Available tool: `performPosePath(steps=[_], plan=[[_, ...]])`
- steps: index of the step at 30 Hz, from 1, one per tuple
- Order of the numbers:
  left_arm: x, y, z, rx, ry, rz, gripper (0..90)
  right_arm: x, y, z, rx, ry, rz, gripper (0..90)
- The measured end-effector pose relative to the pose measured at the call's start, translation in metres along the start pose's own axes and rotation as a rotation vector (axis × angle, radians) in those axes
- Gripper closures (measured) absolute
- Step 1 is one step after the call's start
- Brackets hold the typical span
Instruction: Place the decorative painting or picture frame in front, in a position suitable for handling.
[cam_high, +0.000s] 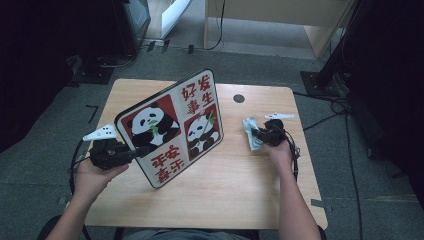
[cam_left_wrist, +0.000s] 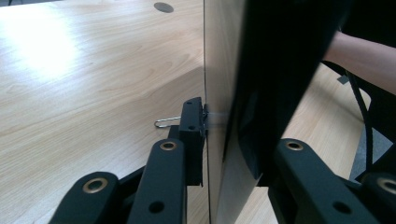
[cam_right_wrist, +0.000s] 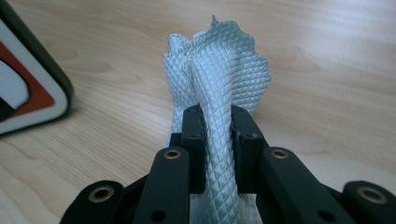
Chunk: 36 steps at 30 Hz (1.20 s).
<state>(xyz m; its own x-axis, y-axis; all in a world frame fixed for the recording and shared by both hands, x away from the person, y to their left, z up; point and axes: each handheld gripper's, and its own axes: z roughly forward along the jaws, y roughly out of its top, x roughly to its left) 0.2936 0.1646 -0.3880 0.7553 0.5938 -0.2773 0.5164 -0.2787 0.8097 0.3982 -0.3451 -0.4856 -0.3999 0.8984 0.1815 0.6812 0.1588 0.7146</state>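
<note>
A square board (cam_high: 170, 127) with two pandas and red Chinese characters stands tilted on edge on the wooden table (cam_high: 225, 195). My left gripper (cam_high: 136, 151) is shut on its lower left edge. In the left gripper view the board (cam_left_wrist: 233, 84) shows edge-on, pinched between the jaws of that gripper (cam_left_wrist: 229, 140). At the right, my right gripper (cam_high: 261, 135) is shut on a pale blue-grey waffle cloth (cam_high: 251, 131). In the right gripper view the cloth (cam_right_wrist: 219, 70) bunches up between the pads of that gripper (cam_right_wrist: 217, 128), and a corner of the board (cam_right_wrist: 32, 93) shows at the left.
A round cable hole (cam_high: 239, 98) sits near the table's far edge. Beyond the table stand a light wooden frame (cam_high: 280, 20) and dark equipment (cam_high: 120, 30). Cables (cam_high: 345, 115) lie on the grey floor to the right. A person's forearm (cam_left_wrist: 364, 56) shows behind the board.
</note>
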Motion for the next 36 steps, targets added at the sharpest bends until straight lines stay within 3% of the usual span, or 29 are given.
performPosePath(steps=[7,11,14,21,25,29,36], plan=[[0.000,0.000,0.001,0.004,-0.002,0.004,75.8,0.015,0.019,-0.014,-0.059,0.024,0.003,79.2],[-0.001,0.000,0.001,0.007,0.001,0.004,76.3,0.021,0.028,-0.020,-0.091,0.053,0.030,79.1],[-0.001,0.001,0.001,0.007,-0.003,0.004,77.2,0.025,0.034,-0.026,-0.118,0.064,0.019,79.0],[0.000,0.000,0.000,0.004,-0.016,-0.008,80.5,0.043,0.046,-0.032,-0.106,0.113,-0.086,78.8],[-0.001,0.000,0.000,0.002,-0.014,-0.016,80.6,0.056,0.060,-0.042,-0.140,0.151,-0.105,78.8],[-0.001,0.000,0.001,-0.003,-0.015,-0.026,80.5,0.067,0.075,-0.054,-0.157,0.159,-0.159,78.7],[0.000,-0.001,0.000,-0.003,-0.021,-0.031,80.1,0.088,0.098,-0.070,-0.194,0.193,-0.215,78.6]])
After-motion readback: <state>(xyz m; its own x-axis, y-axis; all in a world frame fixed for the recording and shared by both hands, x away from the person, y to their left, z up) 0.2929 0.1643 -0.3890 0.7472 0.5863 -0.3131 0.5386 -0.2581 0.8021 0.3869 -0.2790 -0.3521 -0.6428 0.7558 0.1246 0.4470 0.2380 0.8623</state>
